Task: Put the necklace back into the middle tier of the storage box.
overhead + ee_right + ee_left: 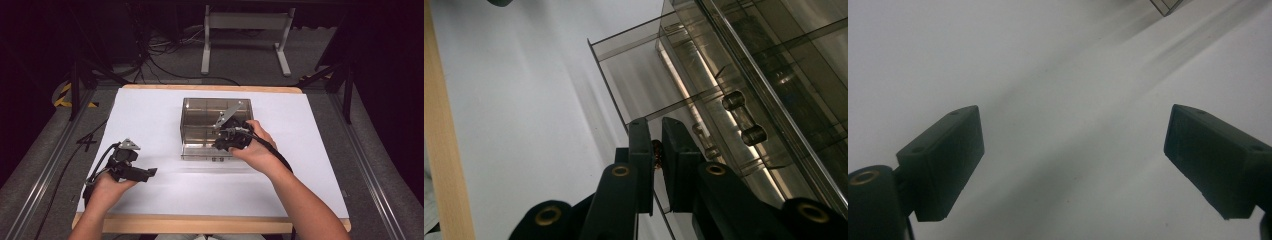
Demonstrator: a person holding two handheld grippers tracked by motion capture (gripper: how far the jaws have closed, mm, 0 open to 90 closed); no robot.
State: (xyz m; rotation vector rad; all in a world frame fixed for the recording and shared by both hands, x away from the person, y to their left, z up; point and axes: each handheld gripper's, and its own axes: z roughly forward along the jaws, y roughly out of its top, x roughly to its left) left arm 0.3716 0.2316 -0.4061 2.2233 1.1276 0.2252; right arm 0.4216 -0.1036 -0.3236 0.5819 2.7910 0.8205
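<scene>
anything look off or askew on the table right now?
Mostly tidy. The clear compartment box sits square on the white table cover, nothing spilled. One oddity: its clear lid lies swung open flat at the front, and the right gripper is nearly closed on that lid's edge. The left gripper is open, empty.

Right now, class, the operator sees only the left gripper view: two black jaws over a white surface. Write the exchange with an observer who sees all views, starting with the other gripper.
Operator: Where is the other gripper?
Observer: The right gripper is at the near side of a smoky clear plastic compartment box.
Operator: Holding anything?
Observer: Its jaws pinch the thin wall of a clear drawer pulled out of that box.
Operator: And mine?
Observer: The left gripper is well left of the box, apart from it.
</scene>
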